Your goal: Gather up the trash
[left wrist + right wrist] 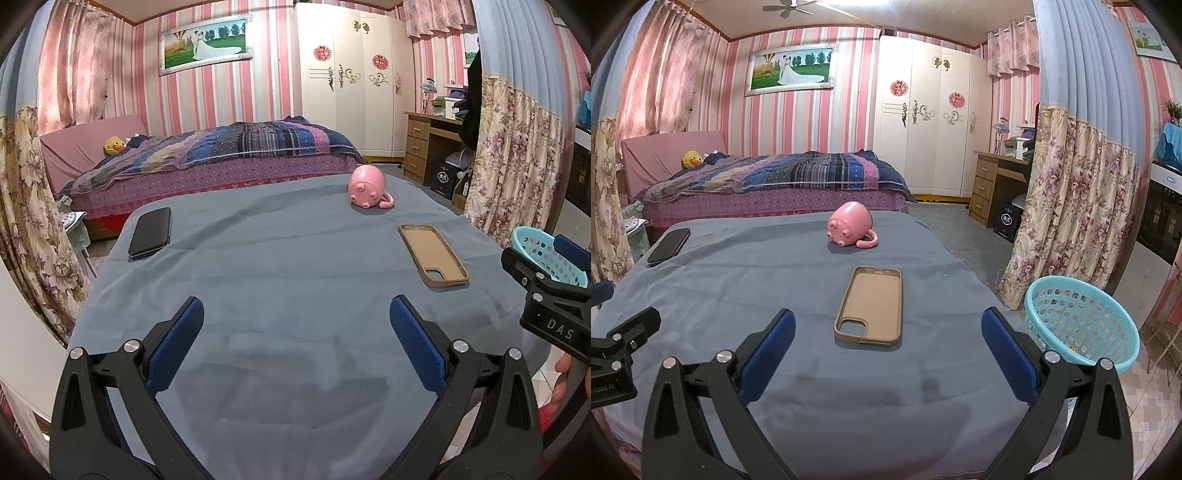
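Hovering side by side over a blue-clothed surface (798, 391) in a striped pink bedroom, the left gripper (295, 345) and the right gripper (886, 350) are both standing wide open, each holding nothing. A tan phone case (870, 306) is lying flat with its hollow side up just ahead of the right gripper, a pink pig-shaped mug (851, 223) is resting tipped on its side farther back, and a black phone (150, 232) is sitting near the far left edge. A turquoise mesh basket (1082, 321), the likely place for trash, is standing off the surface's right side, with something small and yellowish showing at its bottom that is too small to identify. Nothing plainly crumpled or discarded is showing on the cloth, so the scene is fitting either a surface already cleared into the basket or one whose case and mug are counting as the trash. Whichever it is, any pickup of the thin case would be calling for a low, level approach across its narrow width, pinching its raised rim without snagging the cloth.
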### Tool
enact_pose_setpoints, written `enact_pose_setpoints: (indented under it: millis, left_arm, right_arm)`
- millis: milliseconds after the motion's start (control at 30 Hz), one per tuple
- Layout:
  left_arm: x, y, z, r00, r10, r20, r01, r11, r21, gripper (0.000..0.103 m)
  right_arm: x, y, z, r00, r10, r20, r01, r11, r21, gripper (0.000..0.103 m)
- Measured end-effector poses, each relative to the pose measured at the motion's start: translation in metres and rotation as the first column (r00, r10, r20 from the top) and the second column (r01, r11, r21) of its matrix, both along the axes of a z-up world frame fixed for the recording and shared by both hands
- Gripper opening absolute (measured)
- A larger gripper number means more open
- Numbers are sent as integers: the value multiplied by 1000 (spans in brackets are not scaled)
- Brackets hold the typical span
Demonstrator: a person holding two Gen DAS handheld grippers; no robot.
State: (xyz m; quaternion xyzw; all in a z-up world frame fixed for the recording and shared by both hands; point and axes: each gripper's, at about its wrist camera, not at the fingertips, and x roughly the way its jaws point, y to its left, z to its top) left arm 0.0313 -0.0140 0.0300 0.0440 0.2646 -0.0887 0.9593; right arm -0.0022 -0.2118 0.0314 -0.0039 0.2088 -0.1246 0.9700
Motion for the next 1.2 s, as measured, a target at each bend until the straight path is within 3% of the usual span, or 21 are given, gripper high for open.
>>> enact_pose_setpoints:
  millis: [1200]
  left_arm:
    - [-1,-2,-1,1000,-4,1,4,1000,1,97]
  right_arm:
    - [-1,0,1,1000,-4,0,4,1000,-1,99]
